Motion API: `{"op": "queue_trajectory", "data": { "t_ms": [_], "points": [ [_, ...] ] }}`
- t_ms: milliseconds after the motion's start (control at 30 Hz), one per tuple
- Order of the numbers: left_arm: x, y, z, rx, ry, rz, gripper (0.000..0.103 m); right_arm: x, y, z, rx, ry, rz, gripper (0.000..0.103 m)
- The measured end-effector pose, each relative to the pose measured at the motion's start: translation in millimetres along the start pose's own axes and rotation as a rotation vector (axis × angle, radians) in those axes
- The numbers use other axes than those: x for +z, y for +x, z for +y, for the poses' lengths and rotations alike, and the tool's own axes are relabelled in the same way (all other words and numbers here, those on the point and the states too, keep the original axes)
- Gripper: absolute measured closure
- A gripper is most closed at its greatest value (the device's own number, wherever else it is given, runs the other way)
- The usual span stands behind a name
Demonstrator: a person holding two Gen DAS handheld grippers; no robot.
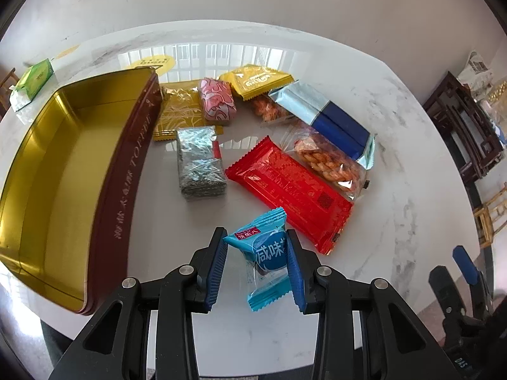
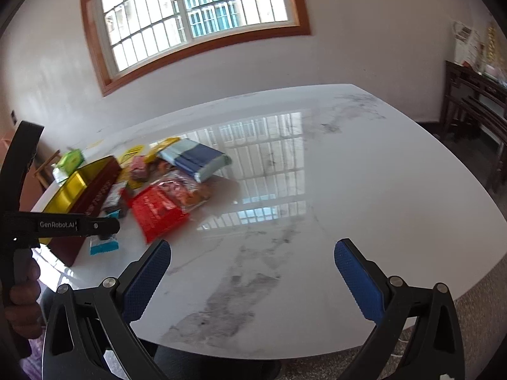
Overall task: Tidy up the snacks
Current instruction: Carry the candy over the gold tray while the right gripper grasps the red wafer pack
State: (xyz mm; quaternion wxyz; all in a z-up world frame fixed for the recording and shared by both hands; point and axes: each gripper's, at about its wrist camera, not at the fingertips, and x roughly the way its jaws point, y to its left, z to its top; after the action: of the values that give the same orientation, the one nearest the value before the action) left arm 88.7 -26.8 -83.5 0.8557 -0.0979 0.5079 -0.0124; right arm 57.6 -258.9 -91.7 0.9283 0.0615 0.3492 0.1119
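Note:
My left gripper [image 1: 257, 247] is shut on a small blue snack packet [image 1: 267, 253] and holds it above the white table, right of the open gold tin [image 1: 57, 171]. Ahead lie a red packet [image 1: 291, 190], a silver packet [image 1: 199, 161], a clear bag of fried twists [image 1: 329, 158], a blue and silver pack [image 1: 329, 117], a pink packet [image 1: 218, 101] and yellow packets [image 1: 256, 80]. My right gripper [image 2: 252, 253] is open and empty over the bare marble table [image 2: 348, 190], with the snack pile [image 2: 164, 190] far to its left.
A green tissue pack [image 1: 33, 79] lies behind the tin. The tin's dark red wall [image 1: 126, 171] stands between its inside and the snacks. Dark wooden furniture [image 2: 475, 104] stands at the right by the wall. The table's front edge is close below both grippers.

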Motion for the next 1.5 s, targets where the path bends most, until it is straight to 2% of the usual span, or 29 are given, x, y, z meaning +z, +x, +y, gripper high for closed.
{"op": "queue_trajectory", "data": {
  "t_ms": [333,567,600,700,733,867,1067,1167,1500],
  "points": [
    [-0.4,-31.3,16.7,-0.018,-0.012,-0.041,0.066,2.5,5.9,18.1,0.122,-0.033,0.037,0.0],
    [-0.1,-54.1,30.5,-0.015,-0.012,-0.069,0.066,14.4,18.3,48.7,0.3,-0.151,0.075,0.0],
    [0.0,-56.7,32.2,-0.014,-0.012,-0.073,0.066,16.1,21.9,53.5,0.323,-0.168,0.082,0.004],
    [1.4,-64.6,39.0,-0.01,-0.019,-0.084,0.066,24.5,36.9,68.7,0.399,-0.234,0.128,0.024],
    [1.9,-67.3,41.6,-0.005,-0.02,-0.089,0.066,27.1,41.7,72.9,0.416,-0.251,0.14,0.028],
    [4.2,-74.2,50.9,0.005,-0.031,-0.1,0.066,38.7,66.1,88.8,0.468,-0.32,0.191,0.031],
    [7.4,-79.6,62.7,0.016,-0.046,-0.108,0.066,51.9,99.9,104.8,0.509,-0.374,0.266,0.032],
    [8.5,-79.9,67.7,0.017,-0.054,-0.107,0.066,54.2,115.6,110.8,0.517,-0.4,0.311,0.037],
    [15.5,-82.4,81.9,0.019,-0.075,-0.111,0.066,58.2,150.7,119.9,0.446,-0.443,0.388,0.039]
  ]
}}
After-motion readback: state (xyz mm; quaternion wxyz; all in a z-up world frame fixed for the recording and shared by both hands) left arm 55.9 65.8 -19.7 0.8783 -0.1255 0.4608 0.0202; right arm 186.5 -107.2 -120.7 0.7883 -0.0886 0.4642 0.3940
